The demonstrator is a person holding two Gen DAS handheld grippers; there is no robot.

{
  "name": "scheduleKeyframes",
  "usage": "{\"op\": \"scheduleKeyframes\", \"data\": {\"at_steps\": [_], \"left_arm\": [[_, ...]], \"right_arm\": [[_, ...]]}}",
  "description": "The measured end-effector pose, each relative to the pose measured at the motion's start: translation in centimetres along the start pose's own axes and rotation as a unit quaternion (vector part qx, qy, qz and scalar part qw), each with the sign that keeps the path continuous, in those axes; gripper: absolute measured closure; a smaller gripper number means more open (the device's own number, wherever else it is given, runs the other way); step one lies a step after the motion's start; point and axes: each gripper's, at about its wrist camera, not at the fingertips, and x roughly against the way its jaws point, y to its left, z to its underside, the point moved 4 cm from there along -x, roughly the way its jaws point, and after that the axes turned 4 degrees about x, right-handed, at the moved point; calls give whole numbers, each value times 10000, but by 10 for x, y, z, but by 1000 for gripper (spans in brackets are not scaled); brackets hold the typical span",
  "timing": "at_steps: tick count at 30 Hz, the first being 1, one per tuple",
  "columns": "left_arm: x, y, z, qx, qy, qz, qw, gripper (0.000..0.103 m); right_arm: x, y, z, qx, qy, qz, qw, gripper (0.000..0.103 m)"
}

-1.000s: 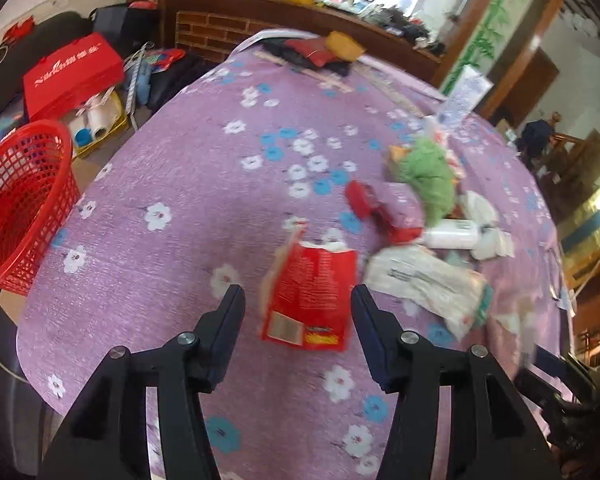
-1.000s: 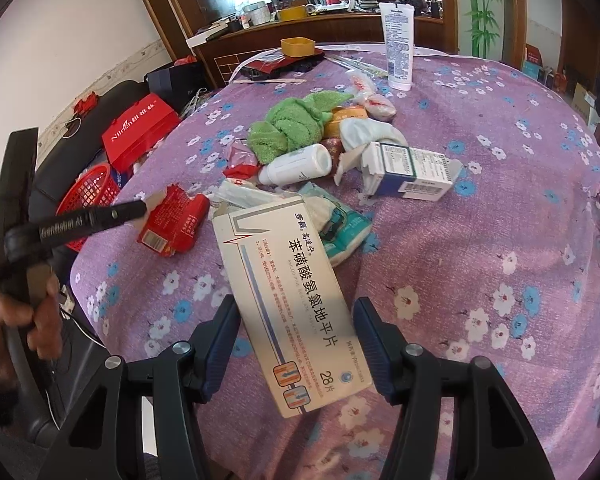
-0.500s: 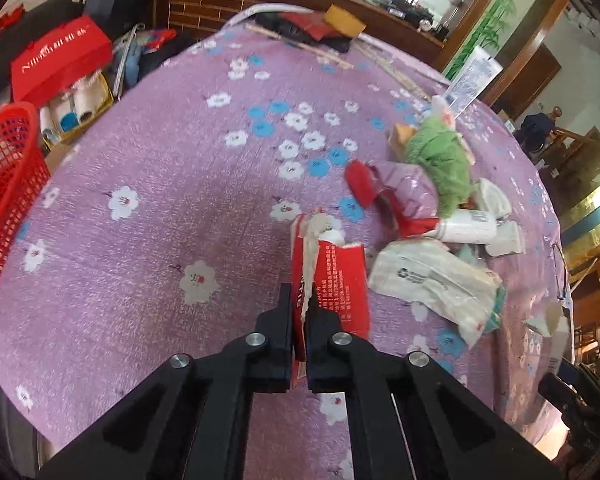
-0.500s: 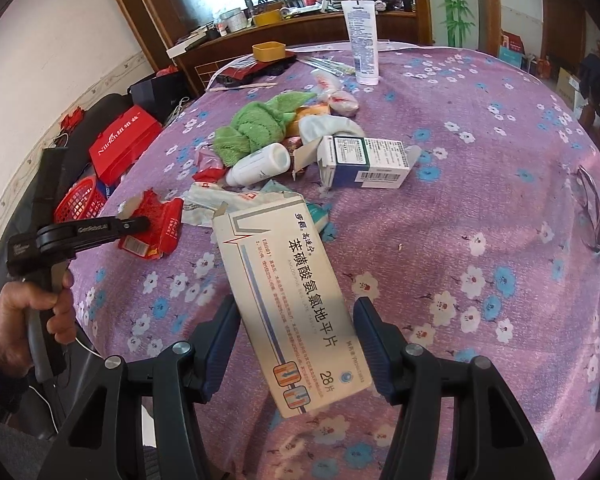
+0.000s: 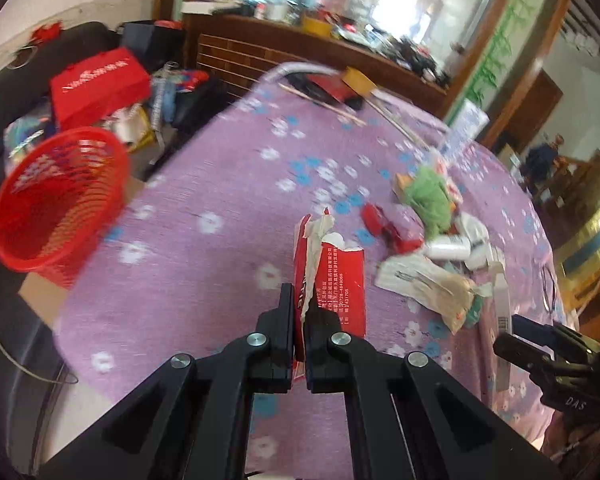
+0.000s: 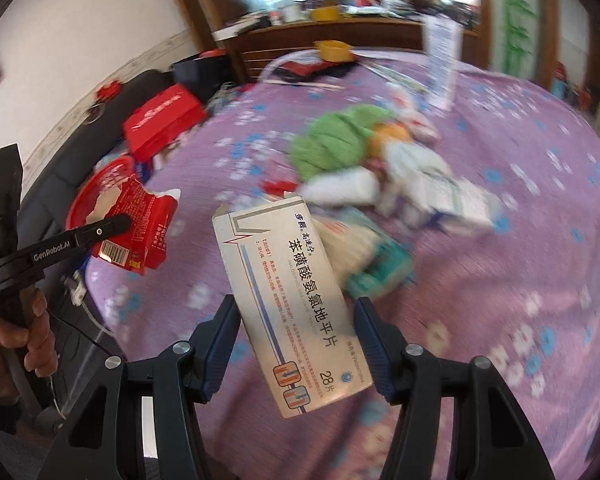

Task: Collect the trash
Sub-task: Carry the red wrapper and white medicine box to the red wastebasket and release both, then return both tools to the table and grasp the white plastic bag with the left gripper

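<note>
My left gripper is shut on a torn red carton and holds it up off the purple flowered tablecloth. The right wrist view shows that same carton hanging from the left gripper over the table's left edge. My right gripper is shut on a long white medicine box with blue print, held above the table. A red mesh basket stands on the floor to the left, below the table edge. More trash lies in a pile: a green cloth, a white bottle, a crumpled wrapper.
A red gift box and clutter sit behind the basket. A white tube stands upright at the far side of the table. A wooden sideboard runs behind the table. A hand grips the left tool's handle.
The left jaws closed on the red carton and lifted it off the cloth, toward the table's left edge. The right gripper kept its white box and shifted a little.
</note>
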Motion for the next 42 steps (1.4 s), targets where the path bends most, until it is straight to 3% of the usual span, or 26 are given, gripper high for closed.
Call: {"op": "scheduleKeyframes", "data": {"at_steps": [11, 19, 24, 26, 27, 28, 29, 30, 36, 42], "left_arm": [[51, 124, -44, 792, -569, -513, 9939, 100], [47, 211, -72, 1136, -562, -808, 9886, 100], [39, 245, -90, 1171, -530, -878, 9878, 100], [35, 252, -96, 1185, -529, -862, 9878, 100], [34, 255, -98, 1199, -550, -865, 9875, 93], [32, 259, -101, 1220, -540, -872, 9872, 86], [31, 261, -102, 1256, -530, -876, 9868, 68], [33, 263, -104, 1302, -584, -854, 9861, 59], [47, 252, -97, 1185, -721, -713, 9878, 58], [39, 197, -73, 734, -566, -441, 9947, 52]], "right_arm": [[-53, 119, -83, 308, 117, -1014, 9943, 40], [-111, 211, -147, 399, 270, -1438, 9884, 40], [-143, 254, -177, 377, 326, -1556, 9866, 39], [-159, 269, -190, 380, 351, -1547, 9866, 38], [-166, 274, -194, 365, 370, -1561, 9864, 38], [-173, 280, -200, 365, 400, -1632, 9851, 34], [-179, 285, -204, 376, 385, -1648, 9849, 30], [-182, 285, -207, 373, 356, -1545, 9867, 29], [-158, 269, -200, 316, 136, -1500, 9881, 29], [-125, 230, -146, 351, 211, -1320, 9904, 29]]}}
